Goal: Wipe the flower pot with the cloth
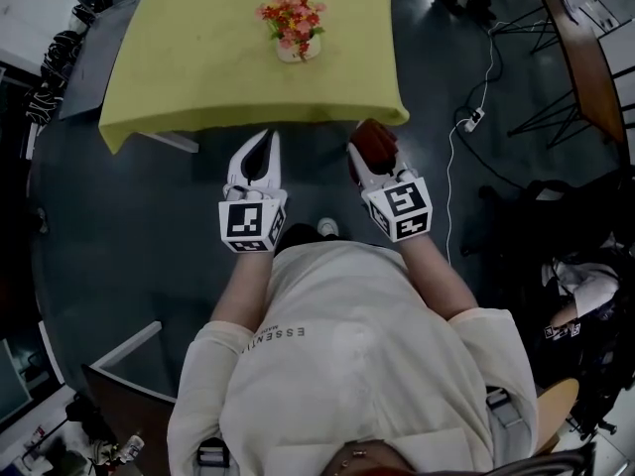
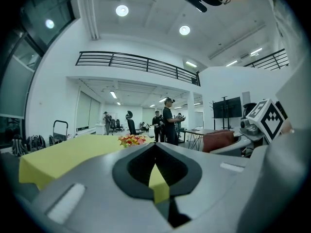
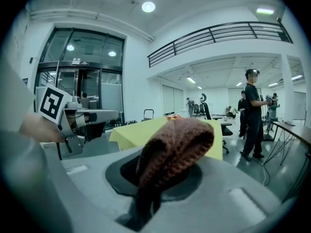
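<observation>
- The left gripper is closed and empty. In its own view the two jaws meet at the tips, and only a strip of the table shows through the gap behind them.
- The right gripper is clamped on the cloth. This is a brown knitted piece folded into a hump that rises above the jaws and hangs down into the slot between them.
- In the head view both grippers are held out in front of the person, side by side and apart. They are over the dark floor, just short of the table's near edge.
- The cloth's front end lies right at that edge, near the table's right corner.
- A marker cube sits at the back of the left gripper, and the right one carries its own.
- The pot stands upright on the yellow-covered table, toward the far side and near the middle. It is well apart from both grippers.
- The pot is small and pale and holds orange and pink flowers.
- A white cable runs over the floor to the right of the table.
- In the gripper views, people stand in the bright room beyond the table.
</observation>
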### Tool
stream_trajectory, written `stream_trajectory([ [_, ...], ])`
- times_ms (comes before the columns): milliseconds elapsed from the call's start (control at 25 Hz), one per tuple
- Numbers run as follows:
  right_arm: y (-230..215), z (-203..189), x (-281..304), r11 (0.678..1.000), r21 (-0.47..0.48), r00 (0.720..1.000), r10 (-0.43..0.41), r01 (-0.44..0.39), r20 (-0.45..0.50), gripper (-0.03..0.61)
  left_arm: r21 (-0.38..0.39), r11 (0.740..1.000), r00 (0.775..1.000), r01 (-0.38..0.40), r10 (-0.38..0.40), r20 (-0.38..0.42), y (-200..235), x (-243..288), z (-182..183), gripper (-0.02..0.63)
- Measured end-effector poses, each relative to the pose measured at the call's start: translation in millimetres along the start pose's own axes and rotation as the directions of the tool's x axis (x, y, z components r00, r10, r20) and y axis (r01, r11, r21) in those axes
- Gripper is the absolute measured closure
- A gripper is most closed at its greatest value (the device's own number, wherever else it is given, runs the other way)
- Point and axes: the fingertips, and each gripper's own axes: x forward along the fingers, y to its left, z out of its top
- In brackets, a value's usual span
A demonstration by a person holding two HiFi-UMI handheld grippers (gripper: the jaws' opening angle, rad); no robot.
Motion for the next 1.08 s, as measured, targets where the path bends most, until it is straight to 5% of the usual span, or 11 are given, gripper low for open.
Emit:
stream_trajectory([
  [1080, -3.9, -10.3, 3.4, 1.0, 0.007, 1.0, 0.001, -0.001, -0.019, 0.535, -0.055, 0.998, 0.999, 0.021, -0.022, -0.034, -3.3, 1.9, -18.0, 0.603],
])
